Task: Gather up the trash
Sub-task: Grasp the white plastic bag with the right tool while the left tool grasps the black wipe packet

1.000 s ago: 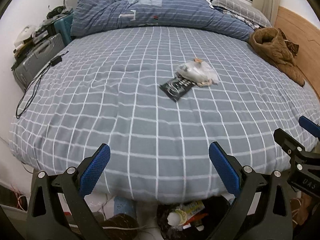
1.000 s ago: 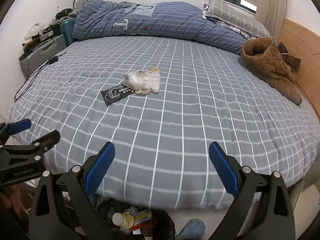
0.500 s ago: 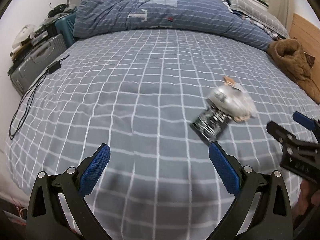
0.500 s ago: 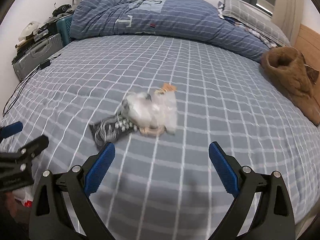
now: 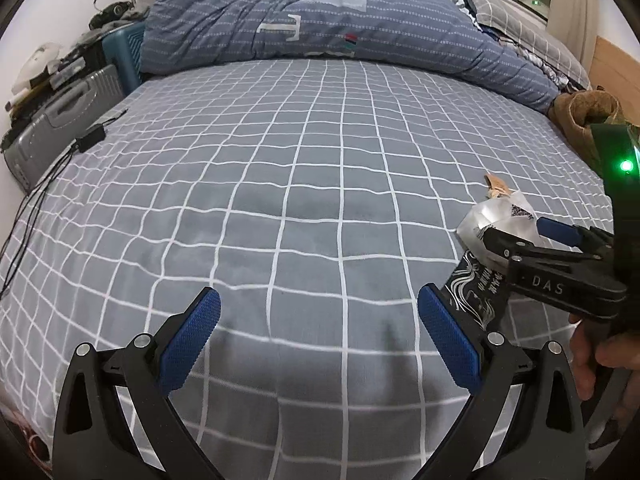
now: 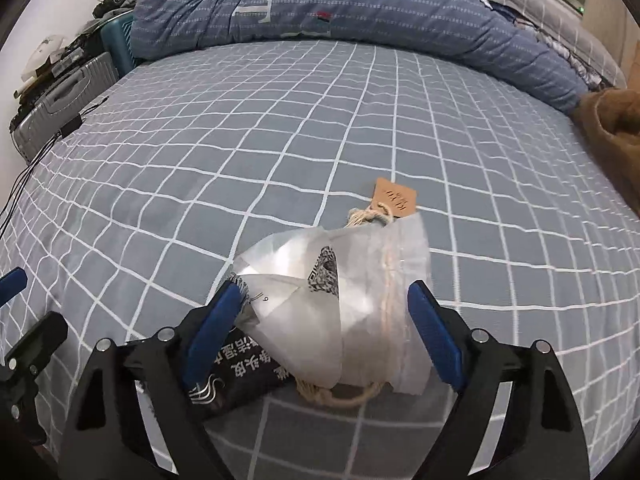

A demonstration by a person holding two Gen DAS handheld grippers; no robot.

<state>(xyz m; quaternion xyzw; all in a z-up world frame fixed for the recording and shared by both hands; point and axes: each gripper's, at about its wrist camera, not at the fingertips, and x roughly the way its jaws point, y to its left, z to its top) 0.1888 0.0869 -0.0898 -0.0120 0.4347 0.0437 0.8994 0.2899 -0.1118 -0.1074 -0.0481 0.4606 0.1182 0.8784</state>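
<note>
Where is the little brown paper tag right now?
In the right wrist view, the brown tag lies on the checked bedsheet, just beyond the clear plastic bag, tied to its twine.

A wide stretch of the checked bedsheet [image 5: 304, 184] is left bare ahead of the left gripper [image 5: 318, 336], whose jaws are spread over nothing. Its right side is blocked by the black wrapper [image 5: 478, 292] and by the right gripper [image 5: 520, 236] just beyond. The span between the right gripper's fingers is filled by the clear plastic bag [image 6: 336, 300], with a twine loop [image 6: 340, 394] and brown tag [image 6: 394, 198] close by. The far edge is walled by the rolled duvet [image 5: 340, 28]; the left edge is bordered by a suitcase [image 5: 60, 120] and cables [image 5: 48, 184]. A brown garment [image 6: 616, 128], apparently bunched, occupies the right edge.
</note>
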